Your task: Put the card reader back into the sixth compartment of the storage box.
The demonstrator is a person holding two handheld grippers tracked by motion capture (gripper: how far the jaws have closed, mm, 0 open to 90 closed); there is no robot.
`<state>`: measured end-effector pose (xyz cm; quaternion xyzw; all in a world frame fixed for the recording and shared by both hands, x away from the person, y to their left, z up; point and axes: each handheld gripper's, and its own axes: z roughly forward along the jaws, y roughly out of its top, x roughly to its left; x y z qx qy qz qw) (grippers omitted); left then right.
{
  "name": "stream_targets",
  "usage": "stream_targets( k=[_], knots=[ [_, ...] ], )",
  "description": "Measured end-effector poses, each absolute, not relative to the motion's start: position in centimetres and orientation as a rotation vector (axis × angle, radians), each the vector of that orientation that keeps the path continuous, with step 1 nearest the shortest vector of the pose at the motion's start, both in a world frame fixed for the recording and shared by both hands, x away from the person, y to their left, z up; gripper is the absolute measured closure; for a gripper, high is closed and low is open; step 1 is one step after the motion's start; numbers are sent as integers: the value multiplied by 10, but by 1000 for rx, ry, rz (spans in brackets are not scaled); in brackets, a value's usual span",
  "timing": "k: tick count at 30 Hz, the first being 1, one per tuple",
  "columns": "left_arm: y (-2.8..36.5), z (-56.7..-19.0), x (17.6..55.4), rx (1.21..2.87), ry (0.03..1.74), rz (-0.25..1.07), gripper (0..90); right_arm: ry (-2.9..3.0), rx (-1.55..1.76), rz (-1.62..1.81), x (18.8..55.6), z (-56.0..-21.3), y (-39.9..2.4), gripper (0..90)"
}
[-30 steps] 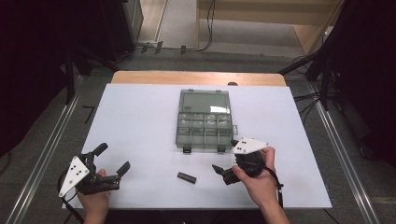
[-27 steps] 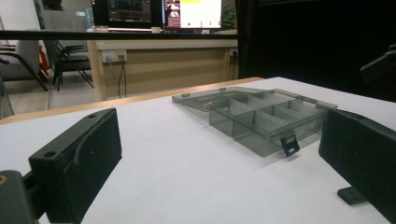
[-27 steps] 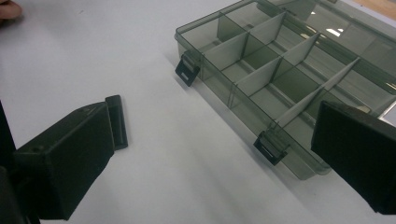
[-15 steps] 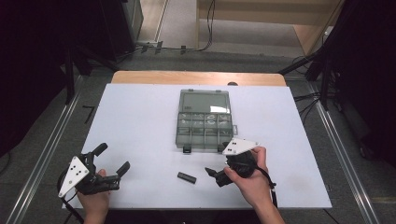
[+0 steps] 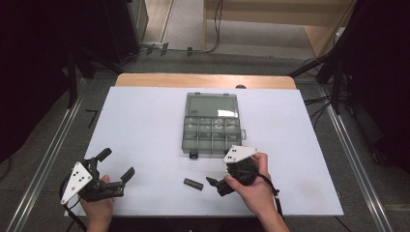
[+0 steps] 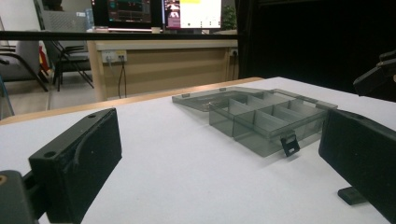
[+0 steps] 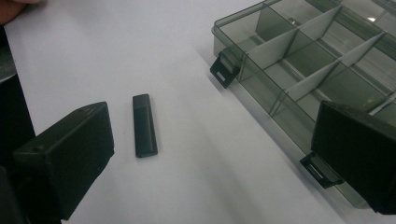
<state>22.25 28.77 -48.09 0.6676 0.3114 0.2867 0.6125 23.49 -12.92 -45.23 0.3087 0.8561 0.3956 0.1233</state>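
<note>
I see the white table (image 5: 145,121) spread under everything, and near its middle the smoky plastic organizer box (image 5: 211,123) lies with its lid flung back flat toward the far edge. Its compartments hold a few small pale bits in the back row; I cannot tell what they are, and the front row looks empty from the right gripper view.

My left gripper (image 5: 115,170) rests at the near left corner, jaws spread wide and holding nothing, well apart from the work. My right gripper (image 5: 215,182) sits just in front of the box, jaws likewise wide apart and empty, aimed left toward the small black stick (image 5: 193,183), which looks like a thumb drive. That stick lies flat on the bare table, near the box's front latch (image 5: 193,154) but not touching it, and just beside my right jaws rather than between them.

I judge the job barely started: the box is open and ready, but the stick is not yet grasped, lifted, or placed in a compartment.
</note>
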Motion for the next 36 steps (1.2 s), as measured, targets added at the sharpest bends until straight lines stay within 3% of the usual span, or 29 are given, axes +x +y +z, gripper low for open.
stream_targets(
  k=[18, 20, 30, 36],
  knots=[
    [288, -481, 223, 1539, 717, 660, 0, 2564, 870, 1146, 235, -460, -107, 0],
    [288, -481, 222, 1539, 718, 661, 0, 2566, 877, 1134, 235, -461, -103, 64],
    [288, -481, 223, 1538, 717, 660, 0, 2609, 868, 1126, 234, -466, -92, 70],
    [288, -481, 223, 1535, 716, 659, 0, 2613, 887, 1087, 233, -469, -85, 231]
  ],
)
